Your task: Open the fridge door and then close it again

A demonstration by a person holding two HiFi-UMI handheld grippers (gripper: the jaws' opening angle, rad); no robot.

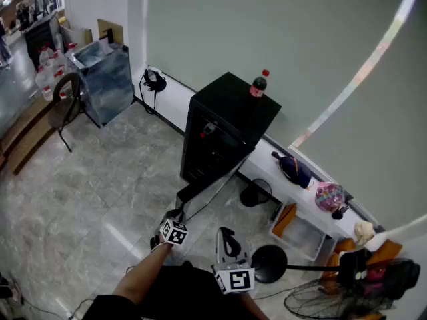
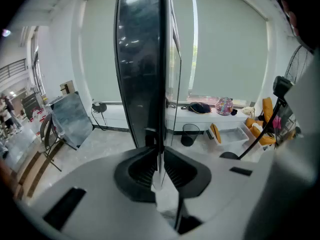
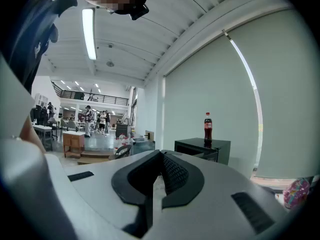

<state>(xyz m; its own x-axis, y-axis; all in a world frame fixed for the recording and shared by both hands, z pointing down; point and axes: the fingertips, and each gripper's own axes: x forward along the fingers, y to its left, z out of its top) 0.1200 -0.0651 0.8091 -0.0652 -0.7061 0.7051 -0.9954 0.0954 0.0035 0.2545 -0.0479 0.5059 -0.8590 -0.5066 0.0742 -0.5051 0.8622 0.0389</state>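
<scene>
A small black fridge (image 1: 227, 122) stands against the wall with a cola bottle (image 1: 259, 85) on top. Its glass door (image 1: 208, 191) is swung out toward me. In the left gripper view the door (image 2: 142, 59) rises edge-on, and my left gripper (image 2: 159, 151) is shut on its thin edge. From the head view that left gripper (image 1: 175, 217) sits at the door's free end. My right gripper (image 1: 227, 235) hangs beside it, clear of the door; its jaws (image 3: 160, 159) are shut with nothing between them. The fridge (image 3: 202, 146) and the bottle (image 3: 207, 129) lie ahead of it.
A low white ledge (image 1: 303, 195) runs along the wall with a dark bag (image 1: 293, 169) and a pink object (image 1: 329, 197). A round bin (image 1: 255, 193), a white crate (image 1: 300, 235) and a fan on a stand (image 1: 313, 299) are at right. A chair (image 1: 65, 105) and a glass case (image 1: 107, 79) stand far left.
</scene>
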